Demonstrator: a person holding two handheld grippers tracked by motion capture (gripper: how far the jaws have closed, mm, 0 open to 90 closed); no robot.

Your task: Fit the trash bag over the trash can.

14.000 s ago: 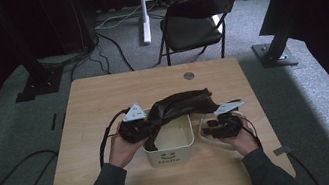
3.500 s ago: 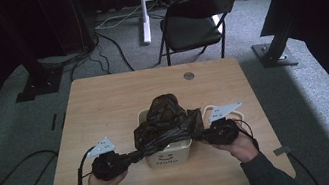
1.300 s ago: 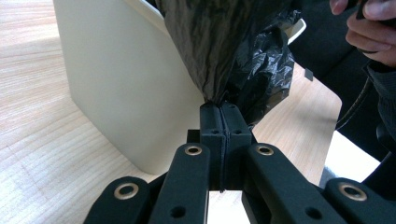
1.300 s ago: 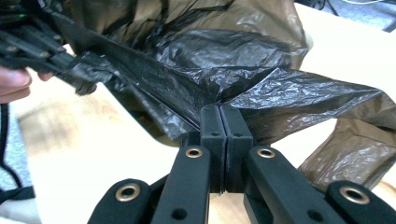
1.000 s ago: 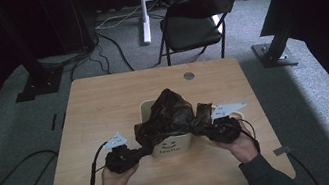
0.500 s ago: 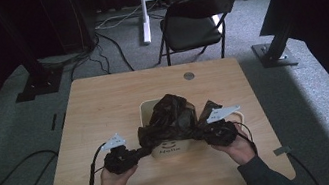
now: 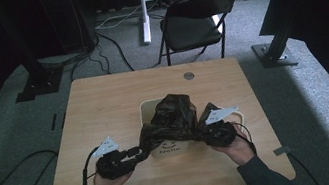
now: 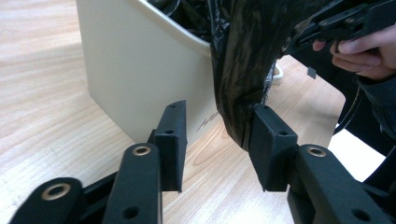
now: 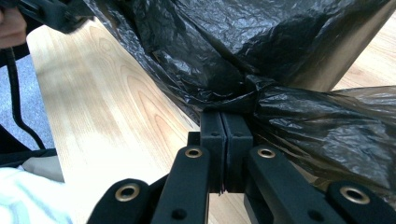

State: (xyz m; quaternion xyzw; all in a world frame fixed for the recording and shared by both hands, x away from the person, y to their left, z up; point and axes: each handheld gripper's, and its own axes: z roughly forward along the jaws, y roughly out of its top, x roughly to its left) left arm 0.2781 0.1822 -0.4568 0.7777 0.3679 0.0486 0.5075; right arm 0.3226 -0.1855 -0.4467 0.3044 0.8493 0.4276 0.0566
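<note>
black bag (image 7: 172,116) in cream bin (image 7: 147,109), right gripper (image 9: 226,122) clamping bag

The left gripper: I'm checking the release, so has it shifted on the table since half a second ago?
No. In the high view the left gripper sits at the same spot left of the cream bin; its jaws have just been opening, bag beside one pad.

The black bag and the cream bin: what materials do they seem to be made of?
The black bag looks like thin plastic film: glossy, finely crinkled, bunching where the right gripper pinches it. The cream bin seems to be rigid plastic with a matte finish: smooth flat wall, thin even rim. Coated metal cannot be excluded.
</note>
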